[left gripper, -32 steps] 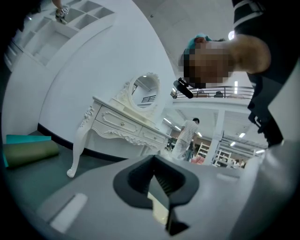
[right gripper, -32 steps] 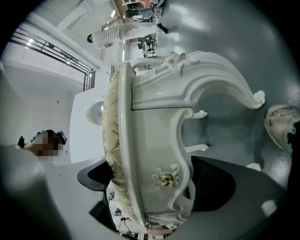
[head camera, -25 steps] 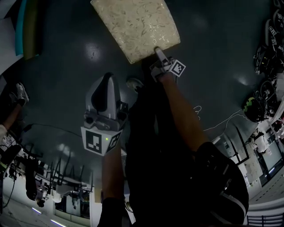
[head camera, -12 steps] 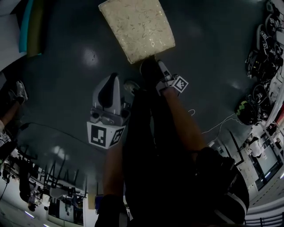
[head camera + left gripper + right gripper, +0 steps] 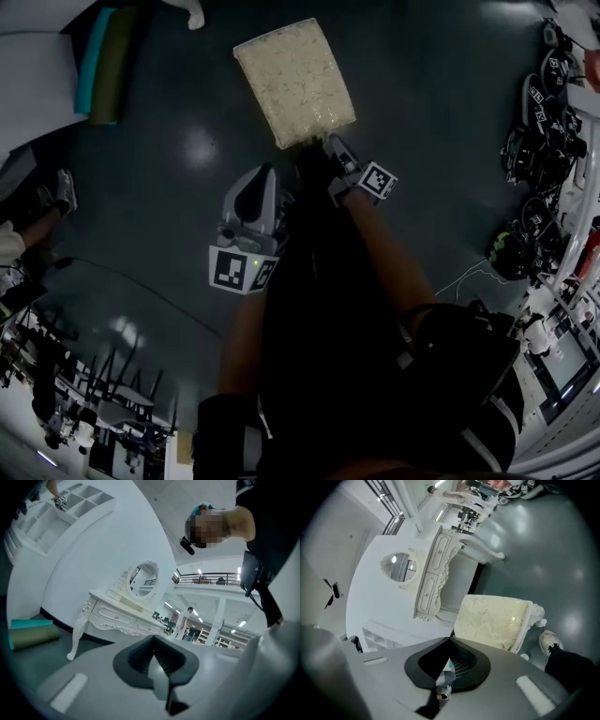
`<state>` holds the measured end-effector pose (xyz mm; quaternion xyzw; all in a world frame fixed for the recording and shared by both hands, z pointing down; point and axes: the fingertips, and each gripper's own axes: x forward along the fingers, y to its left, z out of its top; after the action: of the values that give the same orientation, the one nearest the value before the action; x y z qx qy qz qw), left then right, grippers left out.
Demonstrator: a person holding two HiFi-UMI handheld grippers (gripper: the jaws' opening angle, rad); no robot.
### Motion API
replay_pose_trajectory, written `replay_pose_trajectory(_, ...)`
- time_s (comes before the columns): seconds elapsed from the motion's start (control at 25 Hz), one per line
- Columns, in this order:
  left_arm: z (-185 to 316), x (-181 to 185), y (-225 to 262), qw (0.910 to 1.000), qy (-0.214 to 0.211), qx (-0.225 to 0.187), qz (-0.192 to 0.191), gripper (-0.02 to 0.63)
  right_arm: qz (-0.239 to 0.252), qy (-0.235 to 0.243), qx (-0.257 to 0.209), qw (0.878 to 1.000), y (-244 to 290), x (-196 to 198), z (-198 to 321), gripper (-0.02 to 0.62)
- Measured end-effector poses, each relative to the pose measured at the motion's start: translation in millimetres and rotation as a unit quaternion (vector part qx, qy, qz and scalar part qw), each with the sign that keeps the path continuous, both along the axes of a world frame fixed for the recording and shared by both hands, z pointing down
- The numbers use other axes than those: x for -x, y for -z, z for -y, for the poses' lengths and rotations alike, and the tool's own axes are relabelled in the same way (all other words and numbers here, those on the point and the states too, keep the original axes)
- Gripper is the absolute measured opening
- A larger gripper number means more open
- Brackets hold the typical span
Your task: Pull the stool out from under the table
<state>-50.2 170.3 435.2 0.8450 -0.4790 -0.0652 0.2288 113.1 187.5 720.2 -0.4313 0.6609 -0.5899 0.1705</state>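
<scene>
Where the dark floor (image 5: 169, 202) meets a white wall at the far left, a teal roll and a green roll (image 5: 105, 61) lie side by side. Next comes the left gripper (image 5: 266, 173), held in the air over the floor. Its jaws are pressed together and nothing is between them. Its own view looks at a white dressing table (image 5: 117, 616) with an oval mirror (image 5: 140, 579). The drawers (image 5: 108, 615) are closed, so what is inside cannot be seen. Higher in that view is a white shelf unit (image 5: 51, 520) with open compartments, and I cannot tell what is in them.

In the middle stands the stool (image 5: 295, 80), its cream cushion up. It is on the open floor in front of the table, with the seat out from under the table top. The right gripper (image 5: 332, 143) has its tips at the near edge of the cushion, and I cannot tell if they touch it. Its jaws are also closed together and hold nothing. At the far right, dark gear (image 5: 539, 141) lies in a heap along the floor.
</scene>
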Motion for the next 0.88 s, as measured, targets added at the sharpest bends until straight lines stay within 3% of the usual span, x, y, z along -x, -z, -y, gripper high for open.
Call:
replay_pose_trajectory(0.28,2,6,68,0.9997,0.018,-0.017,0.002,0.008,-0.073,0.051,-0.008,0.996,103,18,29,-0.003)
replay_pose_trajectory(0.52,-4,27,119,0.999,0.034,-0.028,0.003,0.008,-0.114,0.051,-0.032,0.992,182,26,48,-0.003)
replay_pose_trajectory(0.76,-3,36,153,0.9985,0.046,-0.026,0.013,0.008,-0.178,0.083,-0.074,0.978,261,28,79,-0.003)
replay_pose_trajectory(0.88,1,38,167,0.9984,0.047,-0.028,0.012,0.008,-0.217,0.104,-0.106,0.965,301,33,100,-0.003)
